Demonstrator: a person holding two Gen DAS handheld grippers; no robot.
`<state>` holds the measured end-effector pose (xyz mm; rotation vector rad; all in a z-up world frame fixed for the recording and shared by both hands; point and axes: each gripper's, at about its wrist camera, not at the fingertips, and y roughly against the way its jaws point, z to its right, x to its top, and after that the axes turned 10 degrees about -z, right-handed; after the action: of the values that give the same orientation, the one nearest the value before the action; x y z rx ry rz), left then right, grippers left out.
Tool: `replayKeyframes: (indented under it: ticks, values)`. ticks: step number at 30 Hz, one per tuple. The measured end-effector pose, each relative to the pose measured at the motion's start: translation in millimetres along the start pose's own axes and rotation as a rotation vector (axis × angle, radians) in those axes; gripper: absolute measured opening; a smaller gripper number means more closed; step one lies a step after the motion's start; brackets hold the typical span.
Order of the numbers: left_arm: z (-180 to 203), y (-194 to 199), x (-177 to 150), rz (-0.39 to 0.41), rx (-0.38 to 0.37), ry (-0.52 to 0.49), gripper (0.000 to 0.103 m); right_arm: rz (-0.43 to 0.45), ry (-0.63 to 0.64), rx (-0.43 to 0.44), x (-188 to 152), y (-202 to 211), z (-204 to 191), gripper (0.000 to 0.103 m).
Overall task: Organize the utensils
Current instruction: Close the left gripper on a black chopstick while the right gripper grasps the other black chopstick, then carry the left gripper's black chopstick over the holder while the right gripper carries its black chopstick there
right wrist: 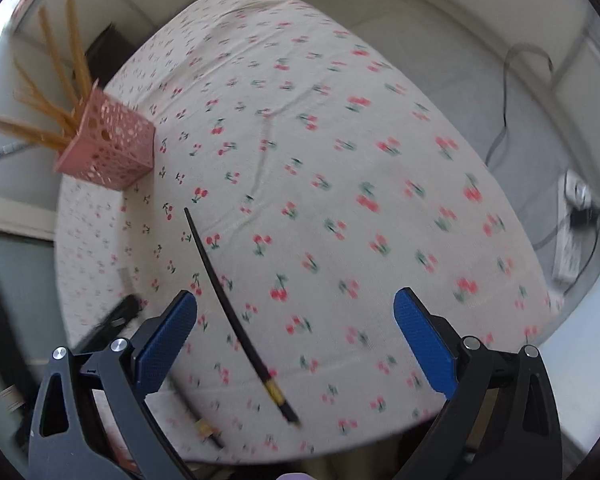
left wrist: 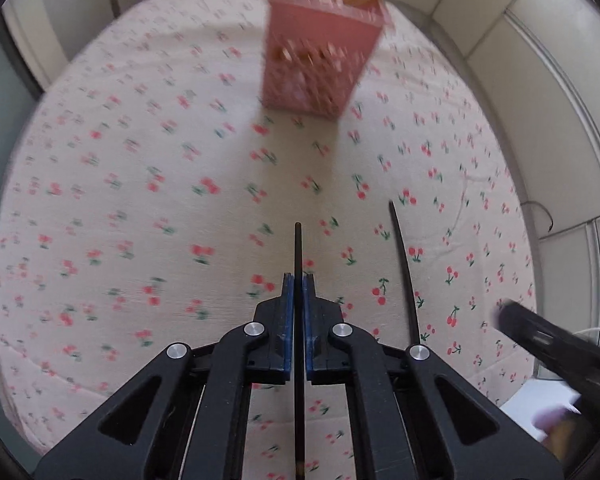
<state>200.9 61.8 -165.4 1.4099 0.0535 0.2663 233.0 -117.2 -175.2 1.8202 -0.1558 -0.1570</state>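
Observation:
My left gripper point(left wrist: 298, 280) is shut on a black chopstick point(left wrist: 298, 248) that points forward above the table. A second black chopstick point(left wrist: 404, 268) lies on the cherry-print cloth just to its right; it also shows in the right wrist view point(right wrist: 228, 308), between my open fingers. My right gripper point(right wrist: 296, 308) is open and empty above the near table edge, and shows at the lower right of the left wrist view point(left wrist: 540, 336). A pink perforated holder point(left wrist: 320, 56) with several wooden chopsticks stands at the far side; it also shows in the right wrist view point(right wrist: 108, 148).
The round table point(right wrist: 340, 160) carries a white cloth with red cherries. White tiled walls curve around it. A power strip point(right wrist: 572, 232) and cables lie on the floor to the right.

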Motion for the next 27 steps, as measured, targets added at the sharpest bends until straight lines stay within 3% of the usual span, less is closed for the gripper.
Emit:
replayKeyframes:
  ticks: [4, 10, 11, 13, 14, 15, 20, 27]
  values:
    - [-11.8, 39.2, -7.5, 0.105, 0.059, -0.004, 0.004, 0.034, 0.092, -0.094, 5.1, -17.8, -30.4, 0.096]
    - [-26.7, 74.5, -7.9, 0.205, 0.080, 0.013, 0.004, 0.049, 0.173, -0.165, 10.4, -45.1, -61.7, 0.094]
    - [-29.3, 80.2, -8.5, 0.220, 0.083, 0.015, 0.004, 0.038, 0.195, -0.167, 11.7, -52.1, -66.4, 0.083]
    - [-35.2, 90.3, -9.9, 0.244, 0.089, 0.017, 0.004, 0.028, 0.224, -0.189, 12.3, -60.6, -73.3, 0.077]
    - [-36.3, 91.3, -10.4, 0.249, 0.090, 0.019, 0.004, 0.054, 0.261, -0.220, 11.0, -61.2, -80.3, 0.066]
    - [-37.8, 92.2, -10.5, 0.252, 0.087, 0.022, 0.004, 0.059, 0.284, -0.225, 10.4, -62.3, -84.0, 0.063]
    - [-44.2, 94.4, -10.1, 0.250, 0.072, 0.030, 0.004, 0.080, 0.351, -0.216, 6.1, -59.2, -92.2, 0.009]
    - [-40.7, 97.9, -13.0, 0.268, 0.061, 0.017, 0.004, 0.036, 0.287, -0.089, 11.4, -50.2, -69.3, 0.005]
